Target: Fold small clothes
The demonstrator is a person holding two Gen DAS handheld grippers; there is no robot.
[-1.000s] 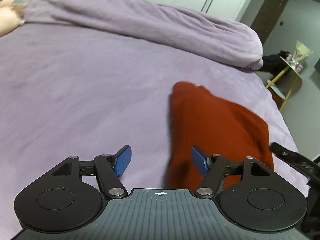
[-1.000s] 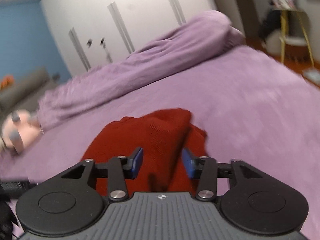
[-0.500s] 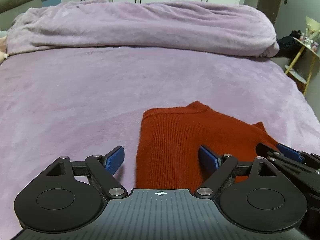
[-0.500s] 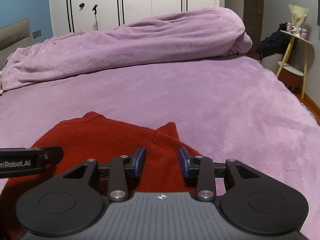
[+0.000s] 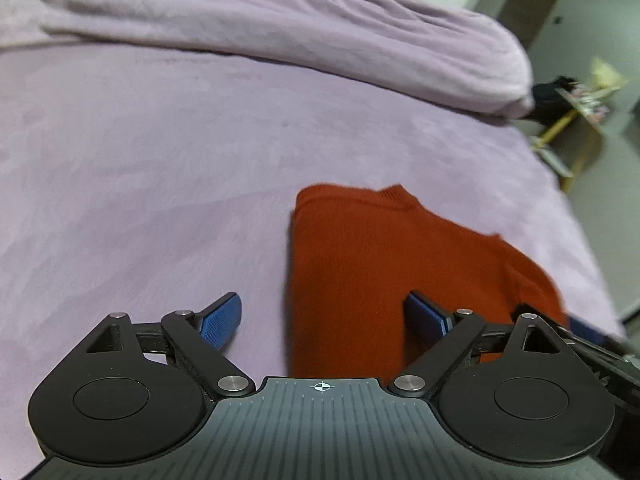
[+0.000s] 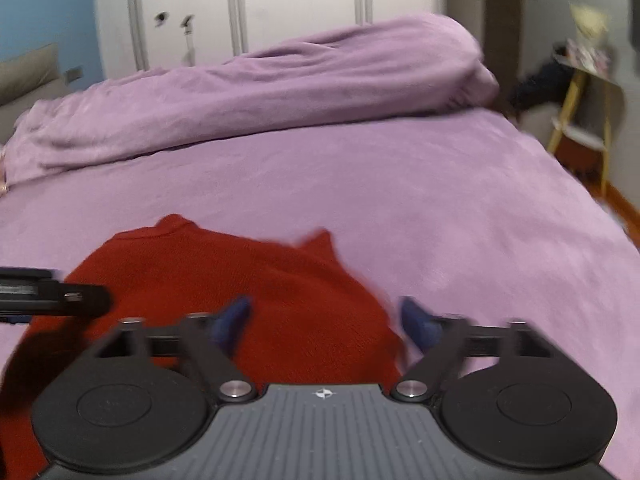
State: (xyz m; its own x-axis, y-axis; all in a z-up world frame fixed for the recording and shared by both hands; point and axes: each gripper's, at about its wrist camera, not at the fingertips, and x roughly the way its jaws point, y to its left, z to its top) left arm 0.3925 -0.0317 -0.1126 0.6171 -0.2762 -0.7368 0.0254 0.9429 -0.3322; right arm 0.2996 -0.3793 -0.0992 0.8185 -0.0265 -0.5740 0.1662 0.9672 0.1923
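**Red garment laid folded, both grippers letting go**

Left wrist view: my left gripper (image 5: pixel 320 320) is opening, its blue pads well apart and pressing on nothing. The left edge of the red knit garment (image 5: pixel 384 264) runs between them, so one pad is over bare purple bed cover (image 5: pixel 140 168) and the other over the red cloth. The garment lies flat as a narrow folded panel, collar toward the far side of the bed, near the bed's right edge and well short of the bunched purple duvet (image 5: pixel 300 36) along the far edge. Part of the other tool shows at the right border.

Right wrist view: my right gripper (image 6: pixel 324 320) is also opening; the pads are blurred and grip nothing, with the garment's right edge (image 6: pixel 240 280) lying between them. The cloth looks flat, though a small corner sticks up at its far right.

I judge the side folds done and just set down. What seems left is a final fold across, then tidying that corner.
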